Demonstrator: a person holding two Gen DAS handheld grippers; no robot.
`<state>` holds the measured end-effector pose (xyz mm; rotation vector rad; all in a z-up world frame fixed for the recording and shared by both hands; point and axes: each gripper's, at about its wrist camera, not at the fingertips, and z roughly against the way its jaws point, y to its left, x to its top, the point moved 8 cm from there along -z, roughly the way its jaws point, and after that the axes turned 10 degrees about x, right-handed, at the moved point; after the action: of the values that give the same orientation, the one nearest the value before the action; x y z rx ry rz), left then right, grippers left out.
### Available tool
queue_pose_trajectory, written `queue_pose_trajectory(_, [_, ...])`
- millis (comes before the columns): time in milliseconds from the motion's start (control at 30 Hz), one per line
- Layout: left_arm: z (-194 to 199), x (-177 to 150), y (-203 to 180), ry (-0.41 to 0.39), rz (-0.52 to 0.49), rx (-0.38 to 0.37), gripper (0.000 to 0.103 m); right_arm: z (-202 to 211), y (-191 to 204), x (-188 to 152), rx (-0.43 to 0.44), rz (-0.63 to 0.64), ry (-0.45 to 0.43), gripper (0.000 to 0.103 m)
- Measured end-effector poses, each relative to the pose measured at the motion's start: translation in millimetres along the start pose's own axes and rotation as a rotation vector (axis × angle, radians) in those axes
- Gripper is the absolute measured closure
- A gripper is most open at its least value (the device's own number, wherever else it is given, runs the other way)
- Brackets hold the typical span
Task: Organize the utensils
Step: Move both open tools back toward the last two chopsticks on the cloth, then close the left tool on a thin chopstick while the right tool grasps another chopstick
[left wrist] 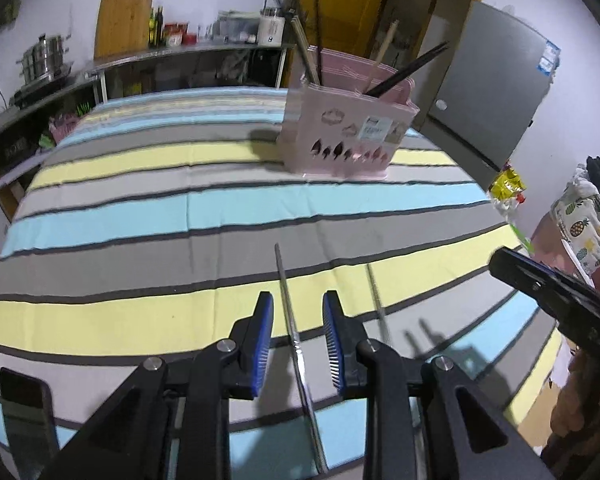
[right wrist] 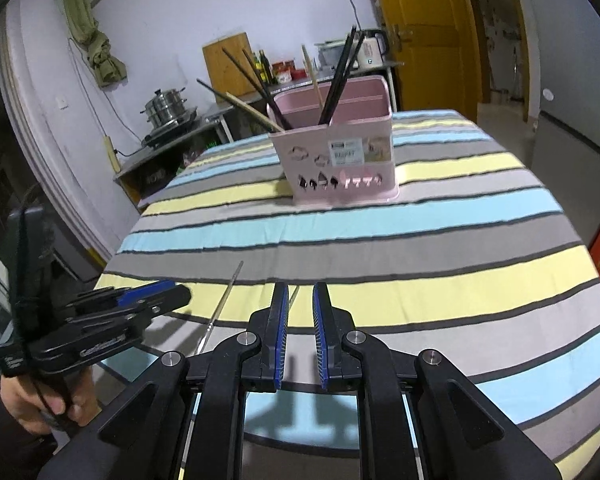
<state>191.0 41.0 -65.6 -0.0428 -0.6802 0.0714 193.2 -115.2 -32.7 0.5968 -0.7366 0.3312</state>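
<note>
Chopstick [left wrist: 296,344], metal, is seen flat on striped tablecloth [left wrist: 140,216], between left gripper [left wrist: 298,312] pads, untouched, jaws narrowly apart. Second chopstick [left wrist: 378,304] lies just right. Right gripper [right wrist: 300,300] is narrowly parted, nothing held. Pink holder [right wrist: 336,160] is set well beyond.

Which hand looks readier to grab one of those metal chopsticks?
The left gripper: its open jaws straddle one metal chopstick. The other chopstick lies off-centre from the right gripper.

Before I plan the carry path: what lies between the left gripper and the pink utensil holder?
Only bare striped tablecloth, in the left wrist view, between the left gripper and the pink utensil holder.
</note>
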Motion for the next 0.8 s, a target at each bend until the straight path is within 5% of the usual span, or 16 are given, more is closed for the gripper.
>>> queue_pose_trajectory(333, [-51.0,1.3,-1.0,0.088,-0.024,0.005,0.082,-35.6,-3.3,-15.3,0.02,-0.05,0.074,0.091])
queue_pose_trajectory(500, [-50.0,-1.6,2.7,0.079,-0.048,0.023,0.095,-52.7,-2.2,-18.7,0.03,-0.067,0.109,0.091])
queue_pose_trajectory(800, [-38.3,-12.1,22.8,0.079,-0.02,0.007,0.095,-87.1,-1.6,-25.3,0.023,-0.1,0.189,0.091])
